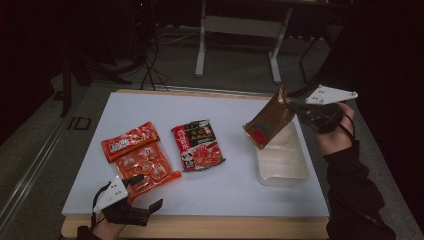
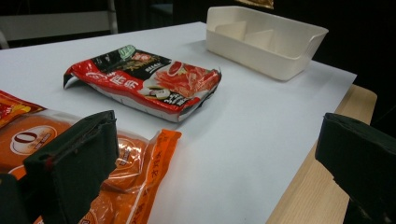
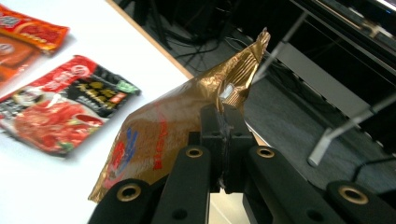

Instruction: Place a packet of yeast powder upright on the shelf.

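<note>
Right hand-held gripper pinching gold pouch | left spread — white table, dark room

White table, two orange packets, red-black packet, cream tray

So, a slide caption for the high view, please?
Right gripper holds gold pouch above white bin.

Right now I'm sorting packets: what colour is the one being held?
Golden-brown packet with red print, best in the right gripper view.
</note>
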Demonstrator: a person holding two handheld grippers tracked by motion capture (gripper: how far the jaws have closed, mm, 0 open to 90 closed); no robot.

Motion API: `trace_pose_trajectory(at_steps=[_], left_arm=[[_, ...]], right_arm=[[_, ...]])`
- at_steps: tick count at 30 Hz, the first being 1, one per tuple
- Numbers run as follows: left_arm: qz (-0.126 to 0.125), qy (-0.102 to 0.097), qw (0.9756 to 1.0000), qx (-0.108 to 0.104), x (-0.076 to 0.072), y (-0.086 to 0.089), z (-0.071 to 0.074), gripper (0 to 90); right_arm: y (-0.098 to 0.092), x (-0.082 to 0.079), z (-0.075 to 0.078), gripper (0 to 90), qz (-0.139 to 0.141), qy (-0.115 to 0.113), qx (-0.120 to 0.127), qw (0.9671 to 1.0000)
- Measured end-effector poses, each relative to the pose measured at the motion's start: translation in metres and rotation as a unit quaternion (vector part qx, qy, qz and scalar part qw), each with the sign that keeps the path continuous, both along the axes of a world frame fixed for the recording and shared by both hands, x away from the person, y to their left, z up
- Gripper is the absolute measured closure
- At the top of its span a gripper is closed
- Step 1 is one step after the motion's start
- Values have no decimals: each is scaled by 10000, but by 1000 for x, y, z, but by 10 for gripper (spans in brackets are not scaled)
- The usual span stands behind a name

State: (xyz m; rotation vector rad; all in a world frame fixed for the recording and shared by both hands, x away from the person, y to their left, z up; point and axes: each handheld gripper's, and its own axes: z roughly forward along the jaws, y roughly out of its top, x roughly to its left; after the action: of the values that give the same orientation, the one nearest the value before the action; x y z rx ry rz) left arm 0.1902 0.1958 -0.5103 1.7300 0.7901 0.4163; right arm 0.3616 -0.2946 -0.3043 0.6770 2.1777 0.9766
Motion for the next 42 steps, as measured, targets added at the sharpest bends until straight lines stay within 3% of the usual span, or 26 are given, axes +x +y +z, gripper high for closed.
trace_pose_trajectory(at_steps=[9,19,27,32,37,42], left_arm=[[32,14,10000,-49,1,0,0,0],[42,45,10000,-31,2,1,-1,0],[48,62,9999,-68,2,1,-1,0],[40,72,9999,-63,2,1,-1,0],[45,94,9999,-60,2,1,-1,0],[39,108,9999,-65,3,1,-2,0]], right_arm=[[-20,24,4,896,-318,52,-67,9995],[-41,47,-9,891,-240,-216,-428,9986],[-51,66,-21,889,-247,-75,-586,9979],[-52,74,-28,889,-225,-5,-669,9975],[-44,85,-40,889,-221,13,-1126,9934],[-34,92,-46,885,-296,-180,-1331,9905]])
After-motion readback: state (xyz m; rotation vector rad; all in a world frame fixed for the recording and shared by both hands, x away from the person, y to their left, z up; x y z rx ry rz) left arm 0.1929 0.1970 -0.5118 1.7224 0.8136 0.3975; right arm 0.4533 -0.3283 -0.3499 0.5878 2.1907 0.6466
